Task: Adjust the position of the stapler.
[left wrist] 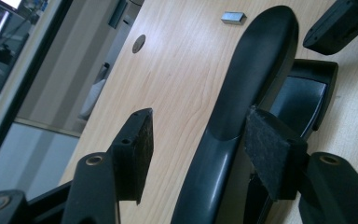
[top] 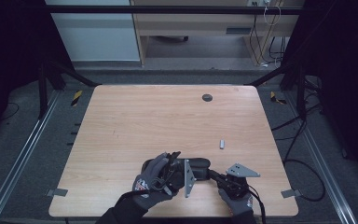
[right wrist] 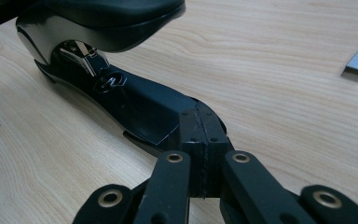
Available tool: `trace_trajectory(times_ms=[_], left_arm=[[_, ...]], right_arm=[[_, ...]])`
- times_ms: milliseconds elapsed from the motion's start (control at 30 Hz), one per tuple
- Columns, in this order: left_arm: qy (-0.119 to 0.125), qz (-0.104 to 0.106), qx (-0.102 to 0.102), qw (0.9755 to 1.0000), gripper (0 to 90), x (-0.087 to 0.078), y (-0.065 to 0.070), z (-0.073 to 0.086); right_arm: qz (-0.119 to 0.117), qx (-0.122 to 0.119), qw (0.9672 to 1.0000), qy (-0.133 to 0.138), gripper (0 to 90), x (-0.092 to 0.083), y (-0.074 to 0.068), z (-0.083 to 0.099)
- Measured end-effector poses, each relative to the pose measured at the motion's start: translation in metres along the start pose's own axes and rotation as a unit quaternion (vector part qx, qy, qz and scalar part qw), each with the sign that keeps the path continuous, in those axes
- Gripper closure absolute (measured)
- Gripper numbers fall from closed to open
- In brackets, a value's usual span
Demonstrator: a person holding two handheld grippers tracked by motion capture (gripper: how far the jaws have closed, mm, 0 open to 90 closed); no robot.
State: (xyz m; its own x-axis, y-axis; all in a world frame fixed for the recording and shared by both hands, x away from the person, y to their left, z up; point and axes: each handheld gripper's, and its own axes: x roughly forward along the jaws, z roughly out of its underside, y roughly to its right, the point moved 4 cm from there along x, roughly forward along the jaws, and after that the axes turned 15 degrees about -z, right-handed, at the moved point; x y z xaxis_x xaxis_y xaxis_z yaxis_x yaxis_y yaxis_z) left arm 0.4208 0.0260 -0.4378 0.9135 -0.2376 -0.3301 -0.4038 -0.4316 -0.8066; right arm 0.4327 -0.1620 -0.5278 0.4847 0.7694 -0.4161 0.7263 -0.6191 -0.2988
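Two hand-held grippers meet our black stapler [top: 196, 164] at six o'clock on the surface [top: 135, 116]: the left hand-held gripper [left wrist: 198, 149] straddles its top arm with pads apart, while the right hand-held gripper [right wrist: 204, 140] is closed against its base end.

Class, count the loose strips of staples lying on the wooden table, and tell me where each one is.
1. A single strip of staples lies on the bare table, beyond the black stapler and to its right. Others may be hidden under the hands.
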Motion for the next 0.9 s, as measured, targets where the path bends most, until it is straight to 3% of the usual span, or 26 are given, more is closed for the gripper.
trace_trajectory(times_ms=[167, 233, 433, 733, 900], left_arm=[[0.002, -0.002, 0.019, 0.9998, 42.0, 0.001, 0.011, -0.004], [-0.001, -0.003, 0.04, 0.9992, 42.0, 0.002, 0.016, -0.005], [-0.001, -0.018, 0.067, 0.9976, 42.3, 0.007, 0.03, -0.009], [-0.006, -0.05, 0.119, 0.9917, 43.0, 0.012, 0.049, -0.011], [-0.006, -0.075, 0.142, 0.9869, 43.7, 0.014, 0.059, -0.01]], right_arm=[[-0.001, 0.005, 1.0, 0.002, 90.0, 0.001, -0.002, 0.0], [0.003, 0.01, 0.9999, -0.001, 90.0, 0.002, -0.002, 0.0], [0.007, 0.011, 0.9999, -0.004, 90.0, 0.003, -0.001, 0.0], [0.008, 0.01, 0.9999, -0.006, 90.0, 0.004, -0.002, 0.0], [0.007, 0.01, 0.9999, -0.007, 90.0, 0.006, -0.003, -0.001]])
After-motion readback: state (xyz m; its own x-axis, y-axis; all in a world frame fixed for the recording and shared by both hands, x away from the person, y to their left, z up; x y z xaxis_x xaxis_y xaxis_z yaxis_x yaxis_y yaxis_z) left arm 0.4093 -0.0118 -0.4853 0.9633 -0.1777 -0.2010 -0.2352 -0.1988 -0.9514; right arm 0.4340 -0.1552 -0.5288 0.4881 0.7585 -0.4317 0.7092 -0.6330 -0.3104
